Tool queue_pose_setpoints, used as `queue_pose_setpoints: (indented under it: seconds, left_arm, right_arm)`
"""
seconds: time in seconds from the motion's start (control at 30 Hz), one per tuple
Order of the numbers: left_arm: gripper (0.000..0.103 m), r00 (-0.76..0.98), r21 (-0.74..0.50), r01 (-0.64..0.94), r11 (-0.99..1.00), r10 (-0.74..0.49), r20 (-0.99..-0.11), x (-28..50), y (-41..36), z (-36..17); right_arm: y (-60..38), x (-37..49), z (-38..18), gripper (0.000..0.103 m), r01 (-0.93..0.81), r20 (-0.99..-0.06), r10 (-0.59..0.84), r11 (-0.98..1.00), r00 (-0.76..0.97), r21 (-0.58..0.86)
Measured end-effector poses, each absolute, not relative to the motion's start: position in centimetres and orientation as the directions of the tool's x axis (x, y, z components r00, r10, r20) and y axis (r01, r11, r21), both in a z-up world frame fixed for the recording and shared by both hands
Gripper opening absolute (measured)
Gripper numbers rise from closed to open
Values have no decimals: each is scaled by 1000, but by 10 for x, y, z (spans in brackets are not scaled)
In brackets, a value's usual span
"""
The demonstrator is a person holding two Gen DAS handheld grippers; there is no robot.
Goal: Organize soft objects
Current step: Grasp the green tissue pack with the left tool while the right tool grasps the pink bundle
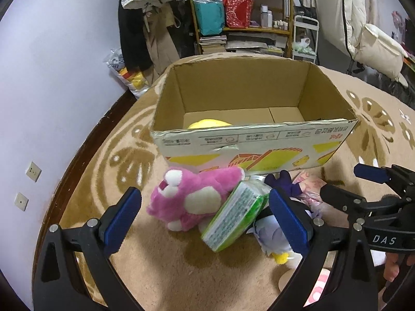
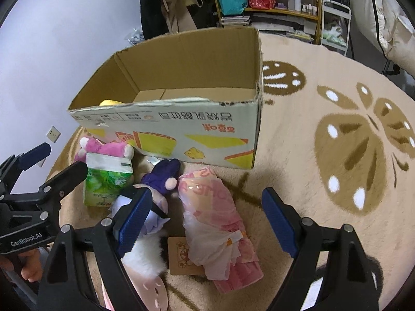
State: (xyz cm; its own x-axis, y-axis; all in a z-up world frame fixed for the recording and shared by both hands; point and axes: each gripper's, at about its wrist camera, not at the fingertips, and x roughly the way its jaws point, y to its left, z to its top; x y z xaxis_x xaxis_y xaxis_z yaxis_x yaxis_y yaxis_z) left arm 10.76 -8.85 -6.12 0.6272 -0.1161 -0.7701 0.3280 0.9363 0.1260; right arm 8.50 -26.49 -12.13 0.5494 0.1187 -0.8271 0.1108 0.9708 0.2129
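— Beige carpet with brown flower shapes runs under everything. Where are the soft things?

— Heaped just in front of the cardboard box. A pink plush bear lies on its side against the box's printed front wall, and a green tissue pack leans tilted on its belly.

— And to the right of that?

— A purple-and-white plush doll lies beside the pack, touching a pink plastic-wrapped bundle. A card tag peeks out under the bundle.

— Anything in the box?

— Something yellow and rounded sits low in the near left corner; I think it is a plush, but only its top shows.

— Your jaws?

— My left gripper is spread wide above the bear and tissue pack, gripping nothing. My right gripper is also spread wide, the pink bundle lying between its blue pads untouched.

— Beyond the box?

— A cluttered shelf and hanging coats by the pale wall.
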Motion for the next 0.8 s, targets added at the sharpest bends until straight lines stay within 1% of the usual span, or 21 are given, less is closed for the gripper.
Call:
queue_pose_setpoints:
  seconds: [0.3,0.33,0.37,0.47,0.7,0.77,0.8]
  left_arm:
    - [97,597,130,363,923,-123,-793,118,-104,-77]
    - [95,595,128,363,923,-124,-794,120,-104,-79]
    - [91,591,122,364,923,-128,-797,121,-105,-80]
    - [88,566,94,374,923,-147,-811,125,-106,-84]
    - [73,532,97,407,908,-149,-834,126,-116,-96]
    - [60,522,93,410,908,-150,-840,126,-117,-98]
    - [57,513,84,411,908,-155,-844,126,-117,-100]
  right_arm:
    - [-271,100,-136,90,132,-847,130,965,515,229]
    - [-272,101,-138,90,136,-849,136,962,511,236]
    - [-272,101,-139,90,139,-851,141,961,506,241]
    - [-274,103,-145,86,137,-862,153,959,483,247]
    - [-270,106,-157,84,115,-890,163,966,426,232]
    - [-266,104,-162,84,107,-900,148,972,411,208]
    - [-265,104,-163,84,103,-903,144,974,405,202]
